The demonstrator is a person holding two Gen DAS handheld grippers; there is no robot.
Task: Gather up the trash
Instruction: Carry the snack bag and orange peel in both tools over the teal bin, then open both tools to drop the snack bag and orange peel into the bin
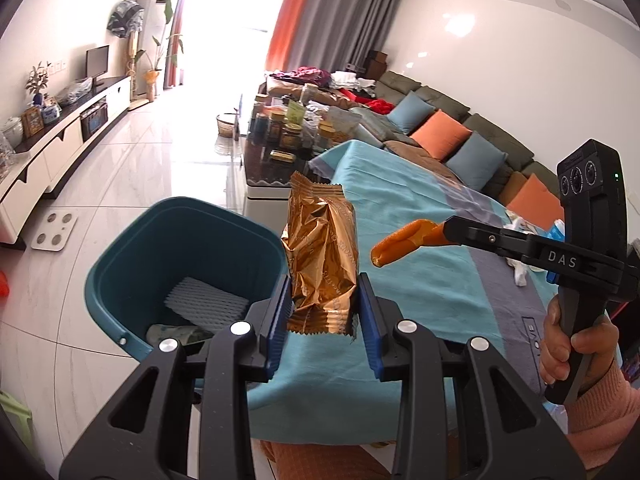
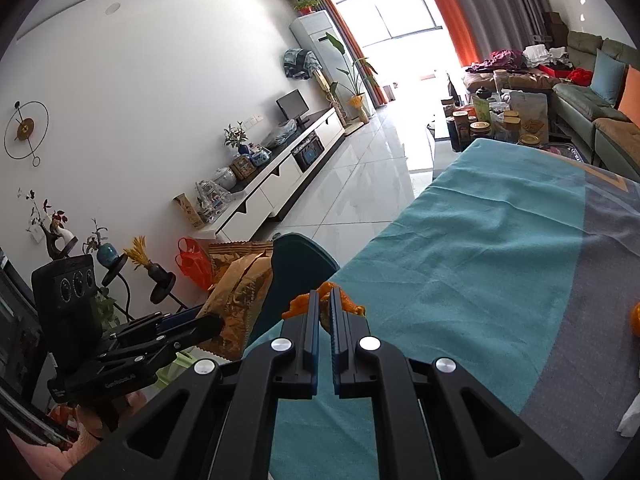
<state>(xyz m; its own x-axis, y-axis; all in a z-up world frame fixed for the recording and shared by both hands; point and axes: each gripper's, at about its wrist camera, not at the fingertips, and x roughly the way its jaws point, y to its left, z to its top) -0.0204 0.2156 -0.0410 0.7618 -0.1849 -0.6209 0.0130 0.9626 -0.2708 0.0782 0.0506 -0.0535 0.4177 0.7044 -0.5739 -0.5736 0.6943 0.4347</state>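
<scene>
My left gripper (image 1: 325, 304) is shut on a crumpled gold foil wrapper (image 1: 322, 256), held upright at the table's edge beside the teal trash bin (image 1: 132, 248). The bin holds a white ridged foam piece (image 1: 208, 300) and other scraps. My right gripper (image 2: 325, 308) is shut on an orange peel (image 2: 300, 304); in the left wrist view the peel (image 1: 404, 240) hangs over the teal tablecloth (image 1: 420, 288), right of the wrapper. In the right wrist view the wrapper (image 2: 240, 292) and the left gripper (image 2: 208, 322) sit at the lower left, next to the bin (image 2: 300, 264).
More trash lies on the cloth: white tissue (image 1: 520, 268), another orange peel (image 2: 635, 320) and a tissue (image 2: 632, 416) at the right edge. A cluttered coffee table (image 1: 288, 136) stands beyond, a sofa (image 1: 460, 128) to the right, a TV cabinet (image 1: 60, 136) to the left.
</scene>
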